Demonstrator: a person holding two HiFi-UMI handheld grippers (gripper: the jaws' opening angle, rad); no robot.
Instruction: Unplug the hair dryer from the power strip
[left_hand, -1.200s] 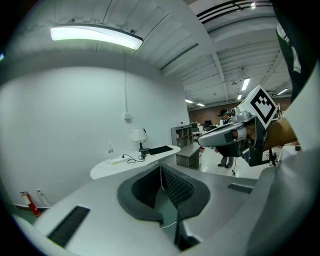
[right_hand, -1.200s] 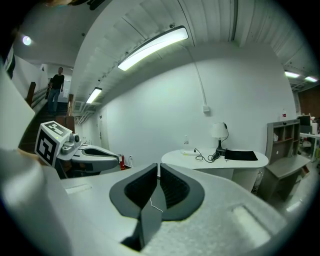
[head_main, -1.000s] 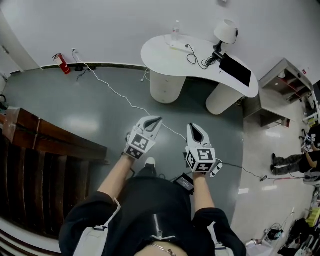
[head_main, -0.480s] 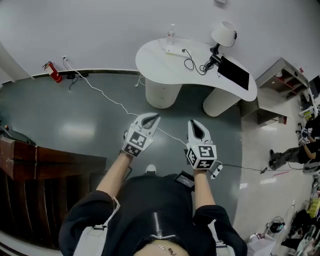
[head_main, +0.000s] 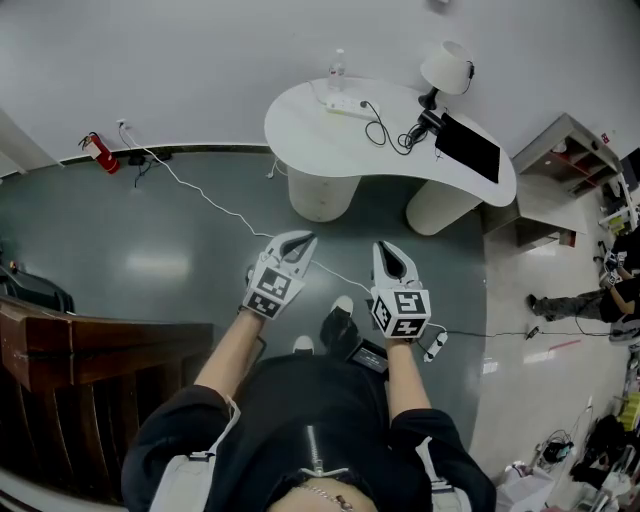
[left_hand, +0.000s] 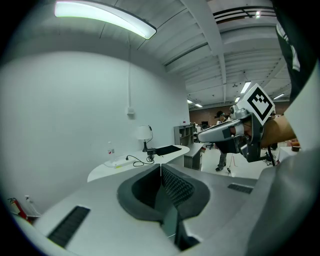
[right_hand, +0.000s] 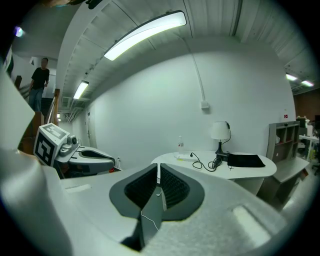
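A white power strip (head_main: 343, 103) lies on the far white curved table (head_main: 310, 135). A black cord (head_main: 385, 122) is plugged into it and runs to a dark lump (head_main: 428, 116) by the lamp's foot, too small to tell as the hair dryer. My left gripper (head_main: 304, 238) and right gripper (head_main: 386, 249) are held side by side over the grey floor, well short of the table, both shut with nothing between their pads. In the right gripper view the power strip (right_hand: 185, 157) and cord (right_hand: 201, 163) lie ahead past my right gripper (right_hand: 158, 165).
A white lamp (head_main: 446, 64), a black flat pad (head_main: 470, 146) and a water bottle (head_main: 337, 64) share the table. A white cable (head_main: 210, 200) crosses the floor from the wall. Dark wooden furniture (head_main: 90, 345) stands at the left and a grey shelf (head_main: 575, 150) at the right.
Both grippers have moved forward toward the table, which now sits nearer. The wooden furniture has slid back at the left. A shoe has stepped forward between the grippers.
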